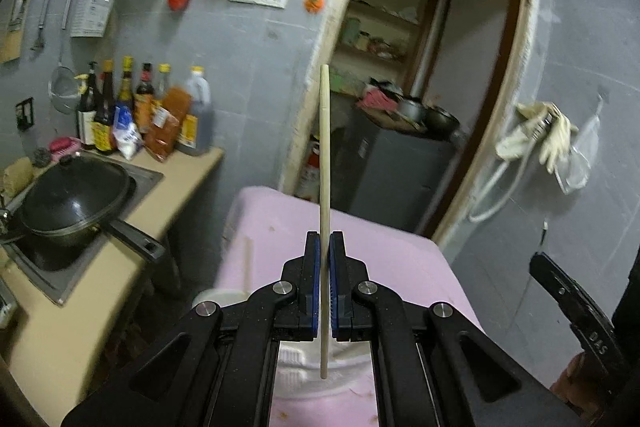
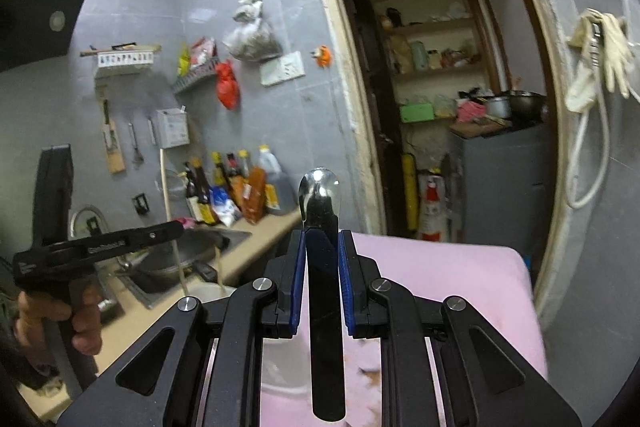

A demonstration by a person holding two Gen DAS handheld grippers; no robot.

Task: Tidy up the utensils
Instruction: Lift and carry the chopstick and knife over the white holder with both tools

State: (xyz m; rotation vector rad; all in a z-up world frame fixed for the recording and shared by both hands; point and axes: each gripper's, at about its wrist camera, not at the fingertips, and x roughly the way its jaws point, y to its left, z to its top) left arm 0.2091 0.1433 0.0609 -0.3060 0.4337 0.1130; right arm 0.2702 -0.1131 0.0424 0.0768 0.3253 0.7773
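Left gripper (image 1: 324, 247): its jaws are pinching a single wooden chopstick (image 1: 325, 147), nearly shut on the thin shaft; the stick is standing upright above the pink cloth (image 1: 400, 251), its top well above the jaws and its bottom end poking out below them.
Right gripper (image 2: 323, 247): its jaws are clamping narrowly on the dark handle of a metal spoon (image 2: 320, 195), the shiny bowl sticking out just past the jaws, also raised above the cloth.
Chopstick handling: it is looking light, stiff and smooth; gripped at one point on a round shaft, it is likely to pivot or slide, so a hold nearer its middle is seeming safest.
Spoon handling: it is looking rigid and a little heavier, with a polished, probably slippery surface; the flat handle is giving the jaws a broad face, so the present hold is appearing secure.
Left wrist view alone: it is showing a second pale stick (image 1: 249, 263) near a white container (image 1: 218, 297) at the cloth's left edge, and a black wok (image 1: 72, 199) in the sink on the worktop (image 1: 120, 287).
Right wrist view alone: it is showing the person's hand (image 2: 60, 315) gripping the other tool's handle, and the range hood (image 2: 40, 19) above.
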